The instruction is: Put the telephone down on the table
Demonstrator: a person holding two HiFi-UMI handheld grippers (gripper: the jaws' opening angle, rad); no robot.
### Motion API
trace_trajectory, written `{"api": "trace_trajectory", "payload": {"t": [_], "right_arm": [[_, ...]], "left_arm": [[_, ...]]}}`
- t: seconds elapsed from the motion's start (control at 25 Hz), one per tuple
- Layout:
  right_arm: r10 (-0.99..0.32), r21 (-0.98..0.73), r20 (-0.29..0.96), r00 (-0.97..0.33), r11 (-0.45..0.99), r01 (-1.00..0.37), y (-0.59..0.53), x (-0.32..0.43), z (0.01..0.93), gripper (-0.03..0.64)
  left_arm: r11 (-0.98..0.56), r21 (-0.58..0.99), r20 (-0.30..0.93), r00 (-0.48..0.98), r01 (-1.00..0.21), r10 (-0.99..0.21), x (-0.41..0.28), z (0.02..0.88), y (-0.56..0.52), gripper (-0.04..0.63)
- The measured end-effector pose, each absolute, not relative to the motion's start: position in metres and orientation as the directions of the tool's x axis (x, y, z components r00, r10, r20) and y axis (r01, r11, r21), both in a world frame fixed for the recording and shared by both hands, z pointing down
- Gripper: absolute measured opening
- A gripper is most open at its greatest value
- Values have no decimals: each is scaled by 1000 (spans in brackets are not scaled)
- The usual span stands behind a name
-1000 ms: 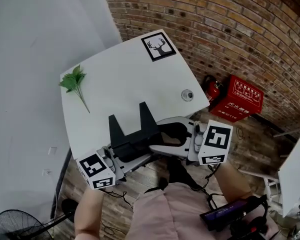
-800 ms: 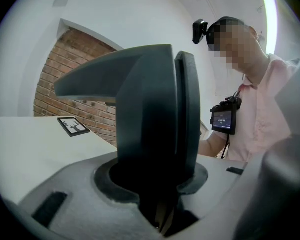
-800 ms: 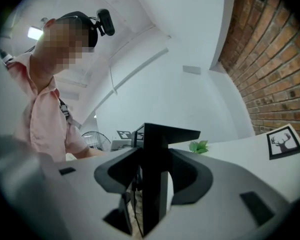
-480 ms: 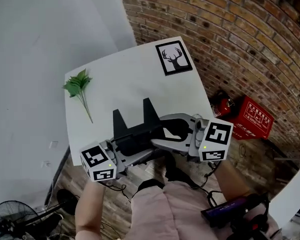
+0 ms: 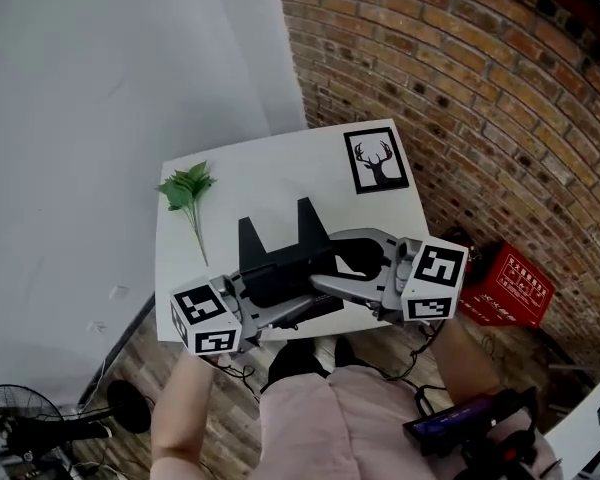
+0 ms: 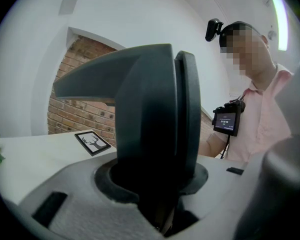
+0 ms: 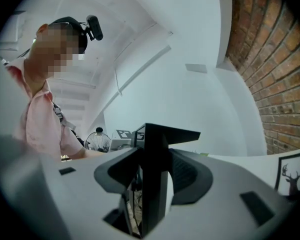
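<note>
Nearest, in front of a pink shirt [image 5: 330, 423], are two matt grey grippers with padded jaws and marker cubes, both held roughly level. The left gripper [image 5: 285, 303] and the right gripper [image 5: 330, 273] point inward at each other, and each has its jaws clamped on the one black, hard-edged telephone [image 5: 280, 258], whose two wedge-shaped prongs stand upright. It hangs over the near edge of the smooth white table [image 5: 270, 183], contact unconfirmed; beyond lie one green leafy sprig [image 5: 188, 190] and one black-framed deer picture [image 5: 377, 160], before a rough brick wall [image 5: 480, 88].
</note>
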State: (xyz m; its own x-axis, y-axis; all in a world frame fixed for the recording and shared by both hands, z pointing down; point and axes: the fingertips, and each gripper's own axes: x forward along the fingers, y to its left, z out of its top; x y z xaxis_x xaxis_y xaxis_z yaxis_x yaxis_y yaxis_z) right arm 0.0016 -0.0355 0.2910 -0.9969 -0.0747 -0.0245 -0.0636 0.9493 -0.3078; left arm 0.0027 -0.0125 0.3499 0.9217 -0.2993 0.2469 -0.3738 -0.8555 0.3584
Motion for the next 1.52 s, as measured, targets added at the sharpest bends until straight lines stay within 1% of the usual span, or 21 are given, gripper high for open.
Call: {"api": "trace_trajectory", "payload": {"t": [0.2,0.68,1.2,1.52], "right_arm": [[-87,-283,-9,-996,956,-81,-49,-8,290,192],[-140,-322,37,-989,936,-144,-86,-32,314,190],[-166,-435,115,-979,878,-200,-111,-55,379,189],[-170,-512,177,-969,825,-238,-116,-64,430,189]], "left_arm": [[-864,327,276,913,-383,-300,-9,351,-28,164],[-864,370,284,927,-341,-245,-34,373,-62,164],[-823,479,285,941,-305,-183,-54,435,-81,164],[-772,565,285,947,-293,-151,-64,482,-81,164]]}}
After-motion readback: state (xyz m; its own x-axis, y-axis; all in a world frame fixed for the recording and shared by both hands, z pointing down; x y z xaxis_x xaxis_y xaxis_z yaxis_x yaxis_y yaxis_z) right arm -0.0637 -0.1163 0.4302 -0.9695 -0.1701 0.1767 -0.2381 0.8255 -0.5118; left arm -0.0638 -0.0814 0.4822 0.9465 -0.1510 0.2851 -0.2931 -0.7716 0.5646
